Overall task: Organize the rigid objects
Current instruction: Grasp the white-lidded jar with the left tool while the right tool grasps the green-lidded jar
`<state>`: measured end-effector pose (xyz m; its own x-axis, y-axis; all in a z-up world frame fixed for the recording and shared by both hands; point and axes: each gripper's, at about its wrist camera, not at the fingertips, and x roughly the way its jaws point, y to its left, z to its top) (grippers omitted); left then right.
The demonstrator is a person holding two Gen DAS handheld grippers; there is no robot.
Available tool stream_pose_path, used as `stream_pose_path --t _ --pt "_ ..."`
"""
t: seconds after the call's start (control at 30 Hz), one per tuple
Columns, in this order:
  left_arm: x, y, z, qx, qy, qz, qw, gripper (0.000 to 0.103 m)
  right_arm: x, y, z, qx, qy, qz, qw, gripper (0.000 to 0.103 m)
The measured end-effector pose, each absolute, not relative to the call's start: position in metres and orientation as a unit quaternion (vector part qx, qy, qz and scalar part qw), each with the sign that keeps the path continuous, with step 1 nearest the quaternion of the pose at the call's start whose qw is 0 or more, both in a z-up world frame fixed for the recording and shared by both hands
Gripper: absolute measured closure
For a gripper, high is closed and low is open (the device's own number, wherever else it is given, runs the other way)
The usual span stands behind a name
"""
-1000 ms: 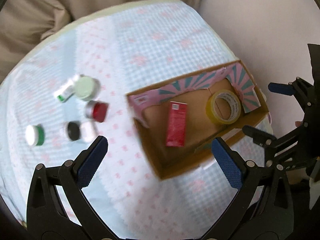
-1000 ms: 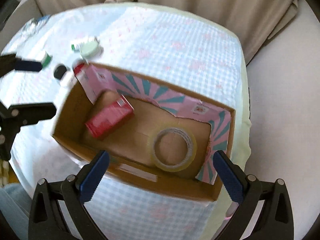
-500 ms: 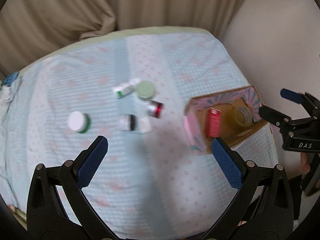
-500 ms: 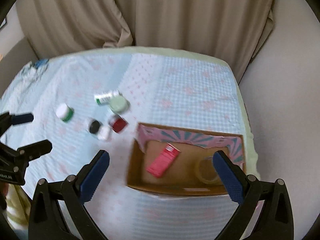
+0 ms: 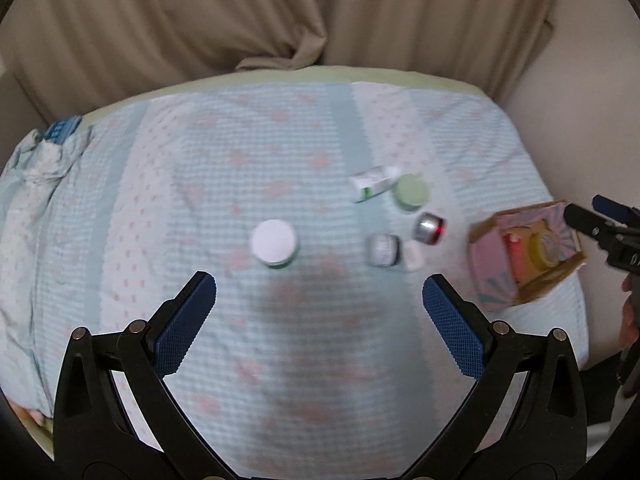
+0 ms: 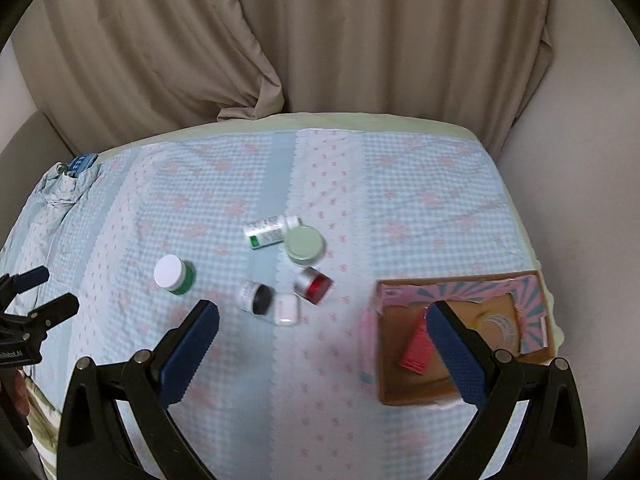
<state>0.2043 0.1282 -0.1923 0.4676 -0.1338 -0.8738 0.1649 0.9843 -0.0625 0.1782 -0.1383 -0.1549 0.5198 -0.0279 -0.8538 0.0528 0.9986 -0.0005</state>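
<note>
Left gripper (image 5: 319,302): jaws wide, nothing between them, above the checked cloth (image 5: 280,360). Right gripper (image 6: 322,330): jaws wide, nothing held.

Just beyond the right gripper: white case (image 6: 286,309), black-lidded jar (image 6: 256,297), red-lidded jar (image 6: 314,284), clustered. Green-capped jar (image 6: 174,274) stands apart, left. Pale-green lid (image 6: 304,244) touches a lying white bottle (image 6: 270,232).

Cardboard box (image 6: 404,394) to the right holds a red packet (image 6: 416,350) and a tape roll (image 6: 498,326). Curtain (image 6: 320,40) behind.
</note>
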Motion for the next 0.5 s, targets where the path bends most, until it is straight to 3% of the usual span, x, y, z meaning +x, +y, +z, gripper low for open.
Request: stream_pose_path --t 0.5 --pt "0.281 0.171 -0.336 -0.027 0.582 -0.049 0.811 0.0 0.281 -0.109 -0.262 0.013 0.55 -0.01 0.835 0.0"
